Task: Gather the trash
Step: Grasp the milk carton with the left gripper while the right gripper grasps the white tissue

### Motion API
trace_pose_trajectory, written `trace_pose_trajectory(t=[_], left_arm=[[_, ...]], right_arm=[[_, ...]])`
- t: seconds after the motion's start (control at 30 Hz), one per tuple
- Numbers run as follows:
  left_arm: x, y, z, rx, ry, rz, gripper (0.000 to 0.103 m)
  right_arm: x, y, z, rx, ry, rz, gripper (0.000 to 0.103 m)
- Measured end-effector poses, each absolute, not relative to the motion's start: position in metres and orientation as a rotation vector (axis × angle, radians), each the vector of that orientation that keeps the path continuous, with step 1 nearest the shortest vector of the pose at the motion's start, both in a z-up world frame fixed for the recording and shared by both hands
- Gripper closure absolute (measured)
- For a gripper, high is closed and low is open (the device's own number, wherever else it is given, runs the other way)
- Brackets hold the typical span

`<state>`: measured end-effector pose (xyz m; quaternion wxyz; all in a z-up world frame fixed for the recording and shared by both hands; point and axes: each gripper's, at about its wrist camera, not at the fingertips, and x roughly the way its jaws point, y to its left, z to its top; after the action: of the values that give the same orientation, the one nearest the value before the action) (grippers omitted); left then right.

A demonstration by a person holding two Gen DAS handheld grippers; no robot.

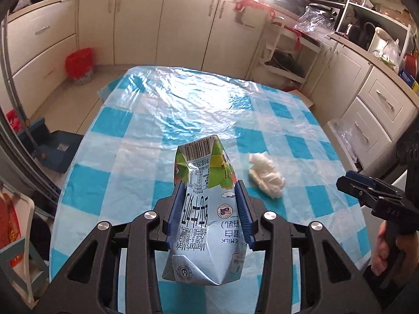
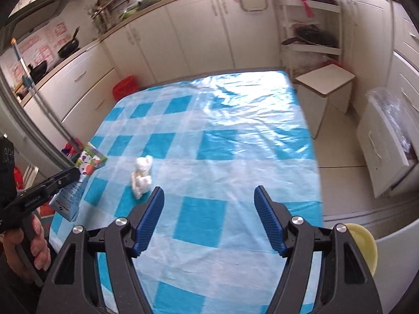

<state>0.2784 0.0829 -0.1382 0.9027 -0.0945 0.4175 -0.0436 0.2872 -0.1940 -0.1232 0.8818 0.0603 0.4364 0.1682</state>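
- The left gripper has its blue pads pressed on both sides of a crushed milk carton, so it holds the carton between narrow jaws.
- The carton is light blue with a green top and a barcode, dented and creased, and it is clear of the table, near that table's left edge as seen from the right wrist.
- In the right wrist view the same carton shows at the far left, clamped in the left gripper's black fingers, with a hand on the handle below.
- The right gripper stands wide, with nothing between its blue pads; it hangs over the near part of the table.
- A crumpled white tissue lies on the checked blue and white cloth, just right of the carton and just left of the right gripper's left finger.
- In the left wrist view the right gripper comes in from the right edge, with a hand under it.
- A red bin stands on the floor by the cabinets beyond the table.
- A small white stool sits off the table's far right corner.
- A yellow round thing peeks from behind the right gripper; what it is I cannot tell.
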Motion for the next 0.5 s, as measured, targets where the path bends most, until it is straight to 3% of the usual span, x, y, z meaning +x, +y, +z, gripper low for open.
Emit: trace_pose_trajectory(t=[0.2,0.33,0.5], left_arm=[[0.268,0.078,-0.148,-0.141,0.857,-0.057,0.064],[0.265,0.076,-0.151,-0.123,0.862,-0.06,0.058],[0.263,0.08,-0.155,-0.119,0.863,-0.058,0.056]], right_arm=[[0.295,-0.121,-0.133,0.021,0.889,0.442,0.035],[0.308,-0.098,-0.147,0.001,0.92,0.441,0.048],[0.317,-0.082,-0.166,-0.027,0.969,0.431,0.058]])
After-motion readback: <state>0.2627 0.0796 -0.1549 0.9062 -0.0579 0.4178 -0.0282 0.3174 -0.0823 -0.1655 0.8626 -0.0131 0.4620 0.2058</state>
